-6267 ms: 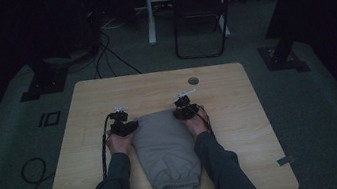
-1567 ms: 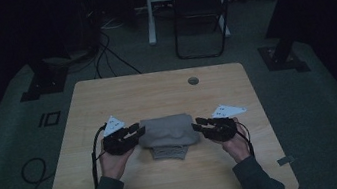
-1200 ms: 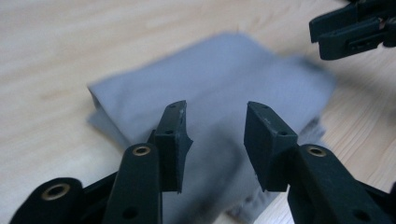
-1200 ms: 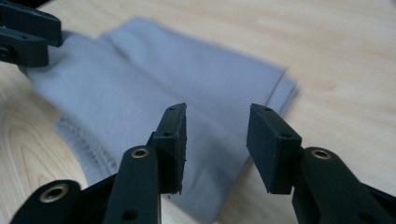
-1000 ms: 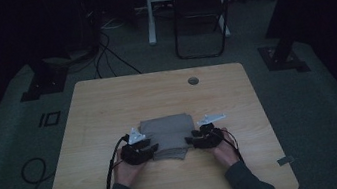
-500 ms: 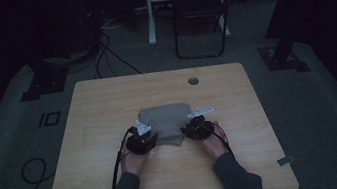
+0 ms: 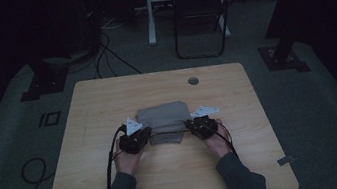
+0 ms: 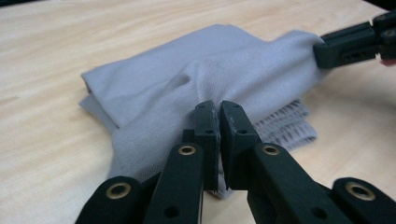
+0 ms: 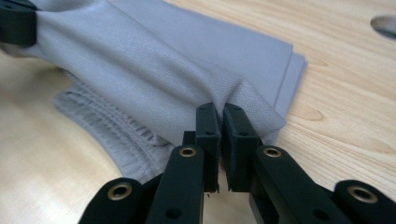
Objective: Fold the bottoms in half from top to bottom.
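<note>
One camera hangs high behind me, looking forward and down over the whole pale wooden counter (image 7: 107, 103). The other two ride my tongs, low and close, each facing inward along its jaws. All three share the folded grey cloth garment (image 7: 162, 117) (image 8: 196, 79) (image 9: 187, 60).

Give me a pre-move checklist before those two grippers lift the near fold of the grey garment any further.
1. Left gripper pinching the grey garment: ok; its jaws have just been closing, cloth between them.
2. Right gripper pinching the same fold: ok; its jaws too have just been closing on cloth.
3. Fold spans between both grippers: ok.
4. Ribbed waistband lying flat underneath: ok.
5. How many layers each grip holds: cannot tell.
</note>
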A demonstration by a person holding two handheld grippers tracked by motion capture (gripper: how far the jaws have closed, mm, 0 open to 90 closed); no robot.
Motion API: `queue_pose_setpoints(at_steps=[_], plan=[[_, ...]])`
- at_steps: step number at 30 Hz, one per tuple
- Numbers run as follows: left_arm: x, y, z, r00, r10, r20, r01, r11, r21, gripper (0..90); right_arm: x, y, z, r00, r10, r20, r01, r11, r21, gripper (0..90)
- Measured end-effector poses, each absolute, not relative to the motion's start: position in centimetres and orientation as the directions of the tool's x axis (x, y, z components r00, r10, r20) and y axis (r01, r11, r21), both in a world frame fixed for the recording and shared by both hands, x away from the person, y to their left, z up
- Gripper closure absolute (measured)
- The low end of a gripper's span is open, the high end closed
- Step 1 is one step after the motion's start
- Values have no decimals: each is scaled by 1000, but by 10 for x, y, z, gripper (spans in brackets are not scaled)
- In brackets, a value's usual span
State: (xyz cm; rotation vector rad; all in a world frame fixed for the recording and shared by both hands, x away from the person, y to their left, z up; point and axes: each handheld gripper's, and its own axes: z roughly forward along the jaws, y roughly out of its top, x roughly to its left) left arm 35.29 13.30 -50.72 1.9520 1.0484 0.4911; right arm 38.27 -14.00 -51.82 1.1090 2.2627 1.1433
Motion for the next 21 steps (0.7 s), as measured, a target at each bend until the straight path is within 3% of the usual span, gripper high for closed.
queue_pose_setpoints(at_steps=[3, 6, 9, 11, 16, 21], plan=[[342, 134, -513, 606, 793, -65, 506, -320, 801, 823, 376, -143, -518, -638, 770, 18, 477, 376, 794, 861], [334, 133, -525, 628, 777, -50, 535, -384, 753, 768, 370, -147, -527, -719, 693, 53, 510, 474, 718, 762], [332, 136, -530, 635, 770, -55, 540, -391, 745, 720, 368, -150, -529, -732, 681, 38, 493, 490, 719, 684], [330, 139, -524, 631, 772, -73, 521, -353, 777, 665, 370, -155, -521, -692, 720, 51, 492, 418, 764, 623], [333, 143, -498, 624, 779, -57, 432, -283, 856, 623, 383, -154, -509, -632, 772, 67, 504, 343, 793, 621], [354, 141, -492, 555, 828, -72, 492, -258, 831, 608, 401, -140, -507, -585, 806, 84, 538, 309, 785, 622]])
